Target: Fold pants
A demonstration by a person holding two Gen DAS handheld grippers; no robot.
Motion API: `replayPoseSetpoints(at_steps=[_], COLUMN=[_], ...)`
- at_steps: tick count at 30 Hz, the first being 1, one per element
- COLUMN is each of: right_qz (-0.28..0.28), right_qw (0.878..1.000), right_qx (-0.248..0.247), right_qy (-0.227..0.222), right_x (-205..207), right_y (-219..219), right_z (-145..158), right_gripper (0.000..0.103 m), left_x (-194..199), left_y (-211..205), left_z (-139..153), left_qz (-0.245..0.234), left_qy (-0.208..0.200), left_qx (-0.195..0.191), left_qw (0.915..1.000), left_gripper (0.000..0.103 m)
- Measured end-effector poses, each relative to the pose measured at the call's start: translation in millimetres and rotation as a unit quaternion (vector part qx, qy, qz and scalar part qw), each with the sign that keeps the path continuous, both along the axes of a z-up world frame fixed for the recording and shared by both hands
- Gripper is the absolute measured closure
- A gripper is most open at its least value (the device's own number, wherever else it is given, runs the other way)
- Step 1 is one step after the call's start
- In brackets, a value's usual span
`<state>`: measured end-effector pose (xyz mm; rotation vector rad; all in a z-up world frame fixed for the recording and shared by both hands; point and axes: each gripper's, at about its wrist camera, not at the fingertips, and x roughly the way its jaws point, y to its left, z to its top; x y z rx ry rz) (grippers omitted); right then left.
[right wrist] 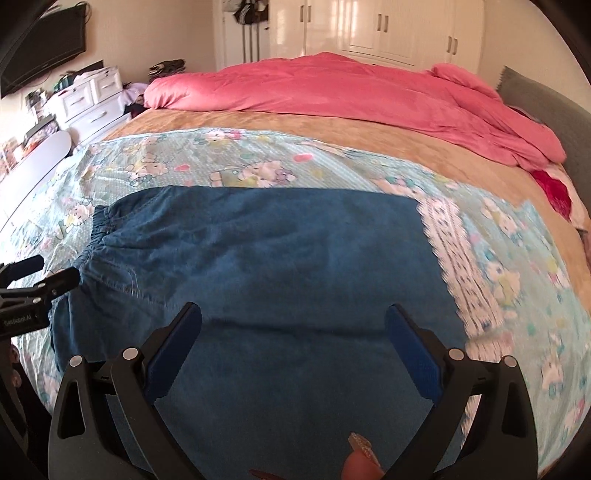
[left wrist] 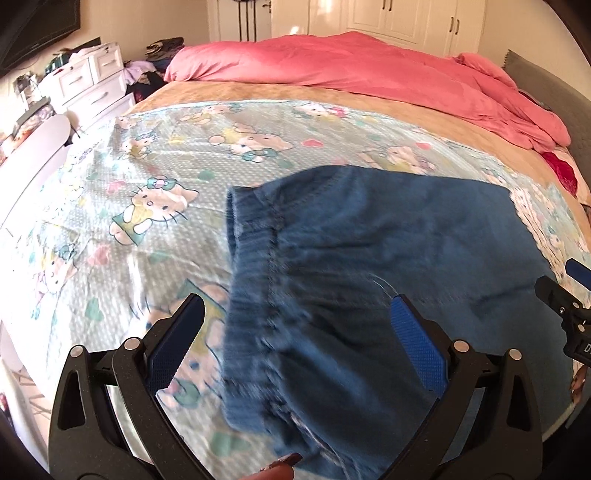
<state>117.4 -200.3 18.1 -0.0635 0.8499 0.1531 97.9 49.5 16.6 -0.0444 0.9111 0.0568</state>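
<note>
Blue denim pants (left wrist: 351,266) lie flat on a Hello Kitty sheet (left wrist: 147,206), folded into a short rectangle, elastic waistband to the left. They also show in the right wrist view (right wrist: 277,266). My left gripper (left wrist: 297,306) is open and empty, hovering over the waistband end. My right gripper (right wrist: 293,314) is open and empty, hovering over the near middle of the pants. The right gripper shows at the right edge of the left wrist view (left wrist: 565,288); the left gripper shows at the left edge of the right wrist view (right wrist: 40,277).
A pink duvet (left wrist: 369,70) is bunched along the far side of the bed. A tan blanket (left wrist: 258,92) lies under the sheet. A white dresser (left wrist: 85,85) stands at the left, white wardrobes (right wrist: 369,29) behind, and a grey headboard (right wrist: 546,107) at right.
</note>
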Motion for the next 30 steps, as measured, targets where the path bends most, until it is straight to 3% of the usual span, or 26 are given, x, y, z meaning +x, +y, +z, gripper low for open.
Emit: replayPoseSetpoints(at_steps=[10, 21, 30], right_qz=[0.066, 0.111, 0.144], right_qw=[0.997, 0.993, 0.988], right_qx=[-0.031, -0.030, -0.034], right_qy=[0.002, 0.033, 0.048], right_x=[53.4, 112.0, 154.3], right_y=[39.4, 74.0, 96.7], right_z=[-6.7, -25.1, -35.8], right_gripper=[0.004, 0.004, 0.004], left_x=[44.1, 86.6, 121.5], left_y=[36.5, 50.2, 57.8], left_z=[-7.0, -21.8, -34.7], left_qz=[0.018, -0.003, -0.014], left_qy=[0.018, 0.042, 0.052], left_qx=[-0.003, -0.012, 0.006], left_qw=[0.9997, 0.9990, 0.9985], left_gripper=[0.008, 0.008, 0.008])
